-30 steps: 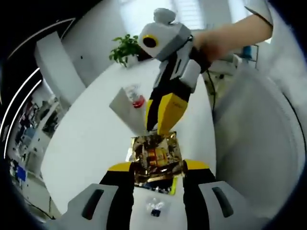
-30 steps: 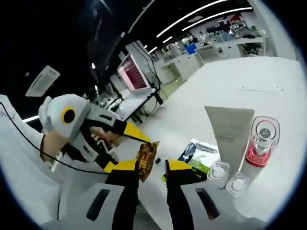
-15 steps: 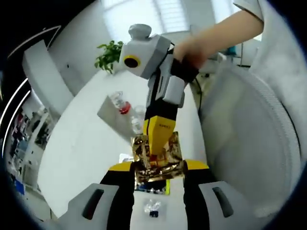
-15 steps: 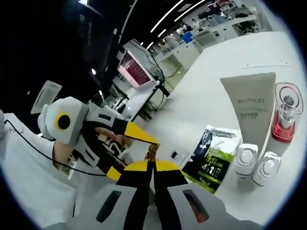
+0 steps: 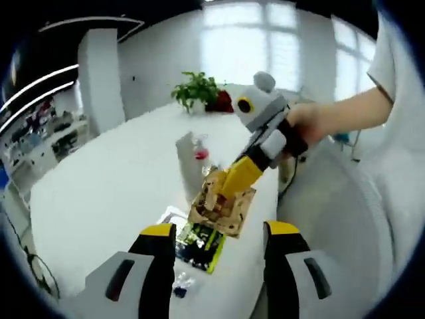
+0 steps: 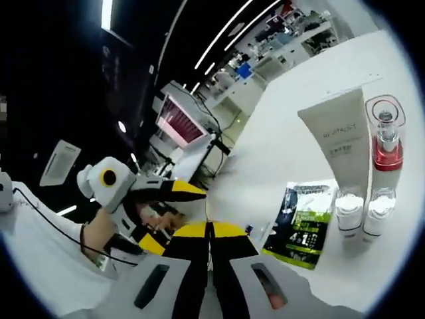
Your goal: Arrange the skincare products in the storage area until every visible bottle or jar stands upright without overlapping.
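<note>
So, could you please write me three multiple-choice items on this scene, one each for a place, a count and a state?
1. Where is the green sachet?
A) flat on the table
B) propped on a shelf
C) inside a box

2. How many small jars stand in front of the tube?
A) one
B) two
C) four

3. The right tongs are:
A) wide open
B) shut on the gold sachet
C) shut on a cap

Answers:
1. A, since it lies flat on the white top.
2. B, since two white-topped ones stand side by side.
3. B, since the left gripper view shows them pinching the gold sachet in the air.
</note>
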Motion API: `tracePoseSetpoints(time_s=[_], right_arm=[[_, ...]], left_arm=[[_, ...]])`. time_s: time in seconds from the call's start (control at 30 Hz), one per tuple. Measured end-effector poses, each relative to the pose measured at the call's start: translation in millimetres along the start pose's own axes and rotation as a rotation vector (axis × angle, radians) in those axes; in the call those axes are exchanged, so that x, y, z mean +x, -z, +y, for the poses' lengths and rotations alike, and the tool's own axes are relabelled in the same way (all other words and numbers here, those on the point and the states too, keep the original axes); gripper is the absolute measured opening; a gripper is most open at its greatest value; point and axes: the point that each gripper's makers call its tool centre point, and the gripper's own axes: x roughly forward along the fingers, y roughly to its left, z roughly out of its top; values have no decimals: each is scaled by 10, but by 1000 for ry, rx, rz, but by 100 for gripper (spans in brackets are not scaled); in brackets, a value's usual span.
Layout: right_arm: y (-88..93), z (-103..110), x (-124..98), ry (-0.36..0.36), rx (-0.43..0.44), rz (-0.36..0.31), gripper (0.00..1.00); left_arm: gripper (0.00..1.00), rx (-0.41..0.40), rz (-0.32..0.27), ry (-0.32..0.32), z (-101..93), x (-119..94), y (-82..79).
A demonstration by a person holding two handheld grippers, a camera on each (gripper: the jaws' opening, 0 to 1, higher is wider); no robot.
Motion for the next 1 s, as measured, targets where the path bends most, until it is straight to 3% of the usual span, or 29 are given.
tracePoseSetpoints(time_s=[0.03, 0.1, 0.17, 0.23, 0.3, 0.37, 0.53, 0.7, 0.83, 1.0], right_arm=[[-8, 30, 5, -15, 13, -10, 1], [-29, 63, 3, -30, 29, -31, 1], [-35, 81, -1, -42, 36, -41, 1], [-37, 88, -4, -51, 59, -54, 1], [-41, 108, -7, -75, 84, -70, 1], [-42, 137, -2, -98, 116, -81, 1], [-55, 212, 16, -139, 136, -99, 1], [-76, 252, 32, -169, 159, -121, 1], [-93, 300, 35, -186, 172, -137, 1], [-75, 270, 71, -150, 122, -121, 2]], left_arm=[[43, -98, -32, 8, -81, -23, -32], [36, -240, -122, 6, -46, -68, -69], [31, -341, -198, 22, -37, -93, -100], [29, -415, -231, 9, -45, -93, -70], [28, -401, -223, -2, -79, -72, -11], [26, -458, -213, -17, -97, -27, 77], [16, -614, -345, 5, -140, -36, -24], [3, -646, -356, -7, -138, -55, 11], [3, -662, -378, -21, -149, -86, -25], [1, -706, -388, -44, -133, -148, -34]])
